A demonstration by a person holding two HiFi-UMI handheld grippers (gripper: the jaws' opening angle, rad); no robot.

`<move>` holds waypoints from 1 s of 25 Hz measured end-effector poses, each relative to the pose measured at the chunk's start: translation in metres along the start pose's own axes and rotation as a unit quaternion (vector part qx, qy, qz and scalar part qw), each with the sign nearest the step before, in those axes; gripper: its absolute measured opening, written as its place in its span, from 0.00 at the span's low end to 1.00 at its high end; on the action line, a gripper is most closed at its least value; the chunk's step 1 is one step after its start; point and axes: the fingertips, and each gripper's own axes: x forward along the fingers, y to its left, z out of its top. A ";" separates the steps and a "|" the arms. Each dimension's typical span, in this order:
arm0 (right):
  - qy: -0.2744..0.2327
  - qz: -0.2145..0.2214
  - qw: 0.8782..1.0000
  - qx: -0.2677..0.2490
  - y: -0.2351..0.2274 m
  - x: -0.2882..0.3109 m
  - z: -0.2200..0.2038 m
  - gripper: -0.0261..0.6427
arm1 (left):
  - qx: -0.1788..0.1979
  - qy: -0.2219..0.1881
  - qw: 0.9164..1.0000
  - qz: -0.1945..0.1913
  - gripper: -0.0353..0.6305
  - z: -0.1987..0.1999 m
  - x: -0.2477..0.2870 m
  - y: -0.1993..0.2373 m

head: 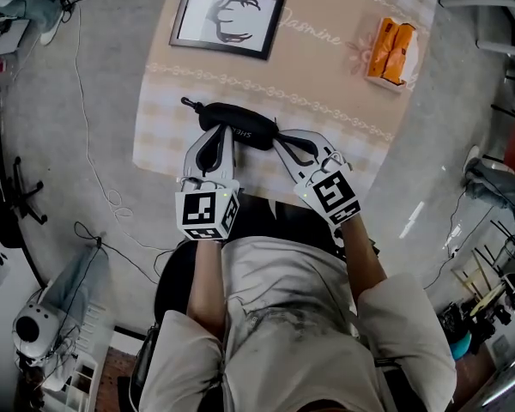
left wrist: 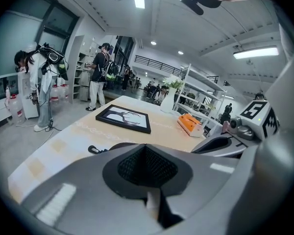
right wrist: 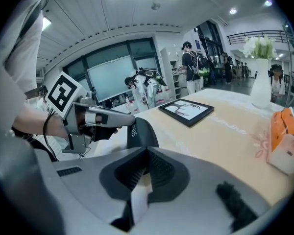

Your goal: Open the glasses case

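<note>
At the left gripper's jaws: the left gripper (left wrist: 146, 147) is clenched fully together, with nothing between its pads.
At the right gripper's jaws: the right gripper (right wrist: 147, 152) is likewise pressed closed and empty.
Just ahead of the left tips: the black glasses case (head: 240, 124) shows as a dark edge right behind the jaw tops in the left gripper view. From the head view the tips lie over its left-of-middle part; whether they touch or sit just above it I cannot tell.
Just ahead of the right tips: the case's right end is just beside them. In the right gripper view the case body stands ahead and to the left of the jaws' line.
Long axis: the case lies across the person, left to right, on the near part of the table (head: 326, 88), crosswise to both grippers, with its left end a little farther away.
Zipper pull: the zipper pull (head: 189, 104) sticks out past the case's far left end, left of the left gripper's line and apart from its tips.
Nearer hand: the left gripper is nearer the pull and the right gripper nearer the opposite end.
Coming move, as a judgement: the left jaws likely need to part and swing leftward to the pull while the right steadies the other end.
Farther out: a picture frame (head: 227, 18) and an orange box (head: 390, 51) lie well apart from the case.
</note>
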 end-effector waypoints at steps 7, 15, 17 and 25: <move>0.004 0.032 0.999 -0.023 0.025 0.018 0.005 0.07 | 0.004 -0.008 1.000 0.009 0.06 0.007 -0.011 0.008; 0.001 0.052 0.998 -0.038 0.043 0.030 0.009 0.07 | 0.058 -0.014 0.998 -0.024 0.06 0.024 -0.006 -0.007; 0.001 0.055 0.998 -0.043 0.047 0.030 0.010 0.07 | 0.061 0.000 0.998 -0.026 0.06 0.018 -0.003 -0.006; -0.005 0.078 0.994 -0.071 0.072 0.032 0.014 0.07 | 0.075 0.026 0.997 -0.024 0.06 0.007 -0.007 0.000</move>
